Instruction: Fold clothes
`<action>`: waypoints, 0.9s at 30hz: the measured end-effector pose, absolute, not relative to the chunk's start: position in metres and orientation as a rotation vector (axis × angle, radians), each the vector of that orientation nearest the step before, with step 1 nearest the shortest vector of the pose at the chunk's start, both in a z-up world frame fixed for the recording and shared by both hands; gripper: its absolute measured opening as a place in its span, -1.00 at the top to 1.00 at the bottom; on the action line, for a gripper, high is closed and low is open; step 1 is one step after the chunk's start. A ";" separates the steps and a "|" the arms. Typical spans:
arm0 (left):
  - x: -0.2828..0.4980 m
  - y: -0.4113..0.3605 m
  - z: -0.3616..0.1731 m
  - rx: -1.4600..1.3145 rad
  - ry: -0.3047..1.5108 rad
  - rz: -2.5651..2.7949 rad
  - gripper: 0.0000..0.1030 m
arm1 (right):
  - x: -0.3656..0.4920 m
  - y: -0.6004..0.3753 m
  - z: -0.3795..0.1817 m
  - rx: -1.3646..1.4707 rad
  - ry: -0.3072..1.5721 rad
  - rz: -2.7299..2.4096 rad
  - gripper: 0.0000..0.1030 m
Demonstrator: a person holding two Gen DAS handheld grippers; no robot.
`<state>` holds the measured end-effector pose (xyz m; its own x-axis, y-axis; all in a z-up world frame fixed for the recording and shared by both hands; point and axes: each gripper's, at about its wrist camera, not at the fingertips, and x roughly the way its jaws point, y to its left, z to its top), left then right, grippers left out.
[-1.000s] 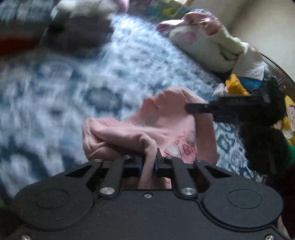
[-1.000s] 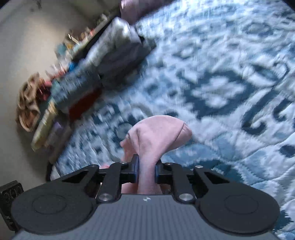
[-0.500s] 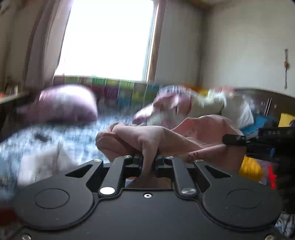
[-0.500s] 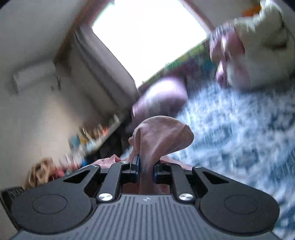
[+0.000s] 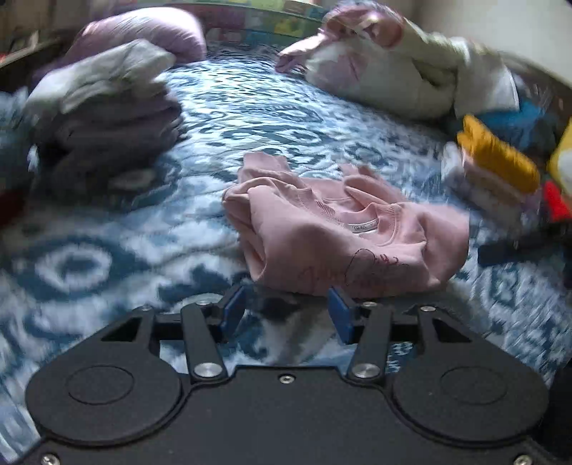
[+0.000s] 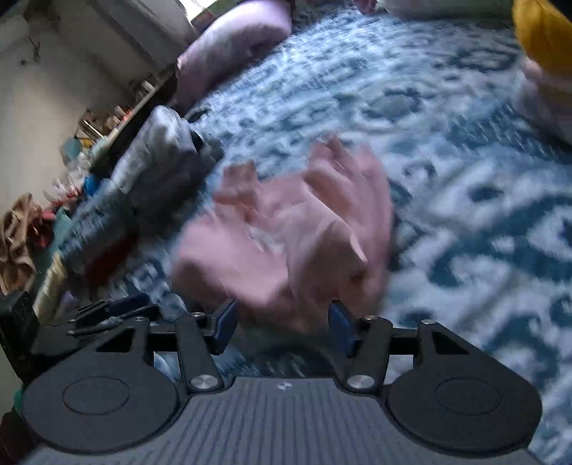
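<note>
A pink sweatshirt lies rumpled on the blue-and-white patterned bedspread, collar label showing and a drawn print on its front. My left gripper sits just before its near edge, jaws opening, nothing between the blue pads. In the right wrist view the same pink sweatshirt is blurred, just beyond my right gripper, whose jaws are also opening and hold nothing. The cloth's near edge lies close to the pads without being pressed.
A stack of grey and purple folded clothes stands at the left, a purple pillow behind it. White and pink laundry is heaped at the far right, with yellow and pale folded items beside it. Cluttered shelves line the wall.
Both grippers held the pink sweatshirt up, swung it through the air, then let go. It now lies on the bedspread and both sets of jaws stand apart.
</note>
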<state>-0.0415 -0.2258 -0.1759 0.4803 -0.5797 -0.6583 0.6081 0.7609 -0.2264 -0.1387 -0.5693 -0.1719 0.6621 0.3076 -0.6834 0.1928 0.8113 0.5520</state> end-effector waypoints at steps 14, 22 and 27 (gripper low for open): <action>0.021 -0.273 -0.151 0.010 0.766 -0.709 0.02 | -0.115 -0.543 -0.142 0.183 0.781 0.116 -0.21; 0.068 -0.315 -0.171 0.169 0.837 -0.733 0.18 | -0.075 -0.551 -0.164 0.063 0.866 0.161 -0.42; 0.059 -0.324 -0.175 0.274 0.825 -0.757 0.91 | -0.063 -0.555 -0.180 0.101 0.940 0.227 0.54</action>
<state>0.0592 -0.3239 -0.1749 0.4394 -0.4995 -0.7466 0.7013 0.7101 -0.0623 -0.0632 -0.5552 -0.1804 0.5678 0.2371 -0.7883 -0.1493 0.9714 0.1847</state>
